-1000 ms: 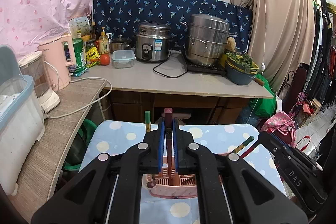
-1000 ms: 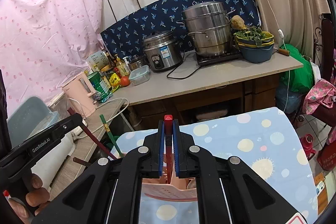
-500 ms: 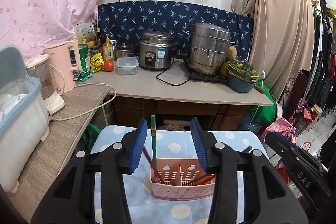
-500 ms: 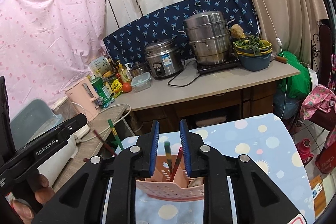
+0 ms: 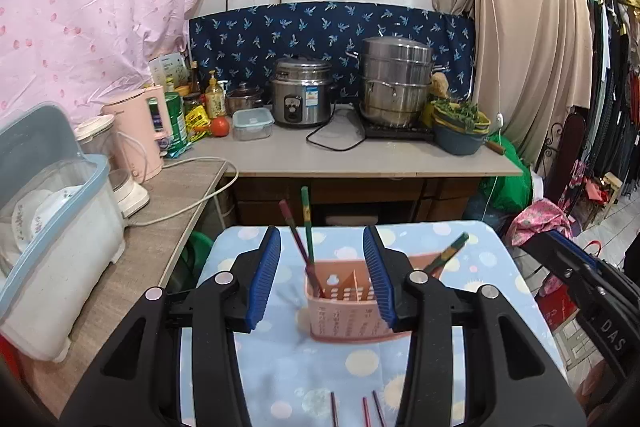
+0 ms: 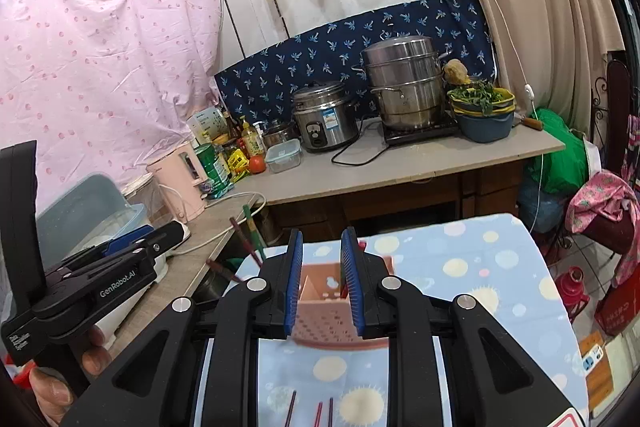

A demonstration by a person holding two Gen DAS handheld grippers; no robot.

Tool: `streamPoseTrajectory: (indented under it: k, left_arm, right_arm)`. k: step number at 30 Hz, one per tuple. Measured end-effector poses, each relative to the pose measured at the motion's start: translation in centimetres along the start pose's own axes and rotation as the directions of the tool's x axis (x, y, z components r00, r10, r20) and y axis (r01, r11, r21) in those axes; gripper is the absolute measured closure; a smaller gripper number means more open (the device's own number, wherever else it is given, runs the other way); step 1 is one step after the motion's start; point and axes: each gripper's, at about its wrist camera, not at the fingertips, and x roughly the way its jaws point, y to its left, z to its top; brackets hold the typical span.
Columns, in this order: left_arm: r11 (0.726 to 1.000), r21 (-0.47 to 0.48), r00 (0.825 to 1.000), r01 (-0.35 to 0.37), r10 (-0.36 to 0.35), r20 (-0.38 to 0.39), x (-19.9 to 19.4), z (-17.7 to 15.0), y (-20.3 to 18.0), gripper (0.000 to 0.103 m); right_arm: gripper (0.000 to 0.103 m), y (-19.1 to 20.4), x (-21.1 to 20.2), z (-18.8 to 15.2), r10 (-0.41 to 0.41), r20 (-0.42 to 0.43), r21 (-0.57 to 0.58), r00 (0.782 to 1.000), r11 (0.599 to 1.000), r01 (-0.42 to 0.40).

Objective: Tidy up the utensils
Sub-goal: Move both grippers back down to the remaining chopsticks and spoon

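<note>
Now both grippers hang above the pink holder with their jaws spread and nothing between them. The left gripper (image 5: 322, 273) is wide open; between and just beyond its jaws stands the holder (image 5: 347, 307), with a red chopstick (image 5: 298, 241) and a green chopstick (image 5: 307, 223) leaning out of its left compartment and another chopstick (image 5: 448, 253) slanting out past the right jaw. The right gripper (image 6: 322, 281) is open more narrowly, the same holder framed between its jaws. Below the jaws three red chopsticks (image 5: 363, 409) lie loose on the dotted blue tablecloth (image 5: 280, 367). The next pick, I judge, wants a low approach, jaws straddling one stick across its width, near the middle. Beyond stand a counter (image 5: 360, 159), rice cooker (image 5: 301, 91) and steamer pot (image 5: 396, 81).
</note>
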Motion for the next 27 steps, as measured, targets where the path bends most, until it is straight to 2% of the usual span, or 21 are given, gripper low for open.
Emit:
streamPoseTrajectory:
  k: [15,27]
  left_arm:
    - [0.998,0.028,0.995,-0.049,0.051,-0.085,-4.4,-6.8,0.2,0.062]
    - [0.998,0.042,0.989,-0.054,0.059,-0.138,-6.5,-11.5,-0.3,0.062]
  right_arm:
    - [0.082,1.2,-6.2,-7.5,-0.014,-0.085,-0.05,0.996,0.999,0.01]
    - [0.082,1.9,-8.5,-12.6,-0.026,-0.152,-0.09,0.988,0.996,0.012]
